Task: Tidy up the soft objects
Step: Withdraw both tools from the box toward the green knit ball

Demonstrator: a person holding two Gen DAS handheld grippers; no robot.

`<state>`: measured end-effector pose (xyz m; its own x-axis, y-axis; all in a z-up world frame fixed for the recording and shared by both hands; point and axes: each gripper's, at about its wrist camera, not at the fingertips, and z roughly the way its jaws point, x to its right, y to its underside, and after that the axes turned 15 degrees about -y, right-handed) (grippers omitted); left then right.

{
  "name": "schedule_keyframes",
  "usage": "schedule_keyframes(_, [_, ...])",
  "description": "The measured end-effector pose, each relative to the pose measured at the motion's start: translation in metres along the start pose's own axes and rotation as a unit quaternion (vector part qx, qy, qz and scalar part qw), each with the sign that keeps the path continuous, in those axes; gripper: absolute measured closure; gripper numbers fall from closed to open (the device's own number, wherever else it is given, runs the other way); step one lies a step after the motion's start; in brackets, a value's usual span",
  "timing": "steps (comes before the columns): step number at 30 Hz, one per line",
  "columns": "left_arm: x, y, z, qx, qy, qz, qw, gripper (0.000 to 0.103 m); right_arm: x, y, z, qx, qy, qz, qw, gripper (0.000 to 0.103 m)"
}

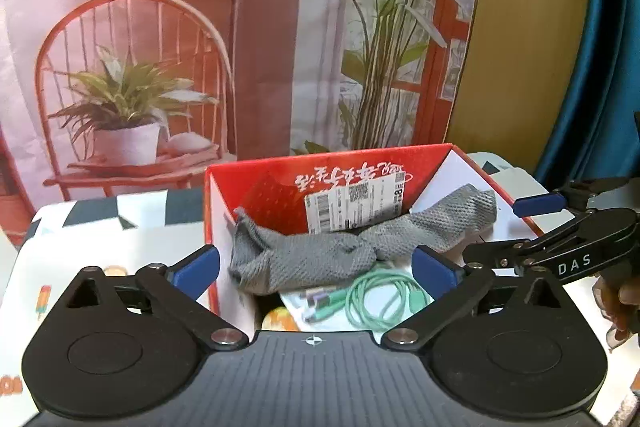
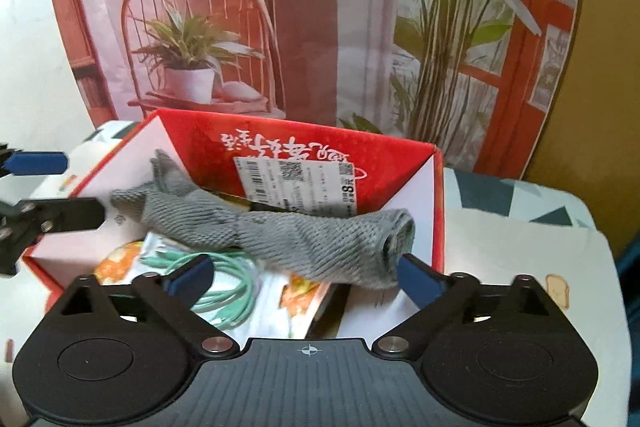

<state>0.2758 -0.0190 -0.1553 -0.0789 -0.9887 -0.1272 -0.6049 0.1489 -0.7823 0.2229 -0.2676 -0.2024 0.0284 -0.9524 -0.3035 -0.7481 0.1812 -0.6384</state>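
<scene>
Left wrist view: printed backdrop [image 1: 200, 27] is seen behind red box [image 1: 256, 179]. Grey sock [image 1: 320, 255] is draped inside the box over green cable [image 1: 376, 299] and snack packet [image 2: 120, 259]. Left gripper [image 1: 316, 263] and right gripper [image 2: 304, 275] are spread wide, nothing held.

Both fisheye views are evenly and fairly brightly lit with a warm reddish cast, and shadows are soft and shallow, the darkest sitting inside the red box [image 1: 360, 183]. Straight lines bow strongly toward the edges and the corners fall off into dark vignette, while the printed backdrop [image 2: 280, 7] looks hazy and low in contrast. The grey sock [image 2: 280, 239] shows slight softness, and fine print on the label [image 1: 356, 207] is unreadable.
</scene>
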Motion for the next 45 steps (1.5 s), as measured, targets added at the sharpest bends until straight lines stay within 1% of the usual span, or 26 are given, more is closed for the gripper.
schedule_keyframes(3, [-0.005,0.008,-0.012,-0.002,-0.003,-0.012,0.9999,0.000,-0.004,0.008,-0.009,0.008,-0.003,0.009,1.000,0.000])
schedule_keyframes(8, [-0.010,0.023,-0.031,0.005,-0.008,-0.013,0.9999,0.000,-0.012,0.024,-0.025,0.030,-0.002,0.012,0.999,0.000])
schedule_keyframes(16, [-0.014,0.057,-0.058,0.008,-0.015,-0.022,0.9996,0.000,-0.027,0.049,-0.047,0.066,-0.001,0.010,0.998,0.000])
schedule_keyframes(21, [-0.015,0.080,-0.071,0.009,-0.028,-0.033,0.9990,0.000,-0.038,0.066,-0.061,0.087,-0.009,0.012,0.996,0.000])
schedule_keyframes(25, [-0.016,0.097,-0.078,0.008,-0.028,-0.040,0.9988,0.000,-0.045,0.078,-0.070,0.098,-0.015,0.009,0.995,0.000])
schedule_keyframes(28, [-0.013,0.108,-0.081,0.005,-0.029,-0.036,0.9989,0.000,-0.049,0.089,-0.076,0.105,-0.015,0.006,0.994,0.000])
schedule_keyframes(34, [-0.011,0.128,-0.078,-0.011,-0.032,-0.046,0.9984,0.000,-0.051,0.116,-0.073,0.101,-0.012,0.007,0.995,0.000])
schedule_keyframes(42, [-0.016,0.149,-0.069,-0.039,-0.035,-0.068,0.9963,0.000,-0.047,0.157,-0.063,0.085,0.001,0.031,0.996,0.000])
schedule_keyframes(45, [-0.016,0.154,-0.068,-0.043,-0.038,-0.069,0.9960,0.000,-0.044,0.168,-0.060,0.075,0.001,0.045,0.996,0.001])
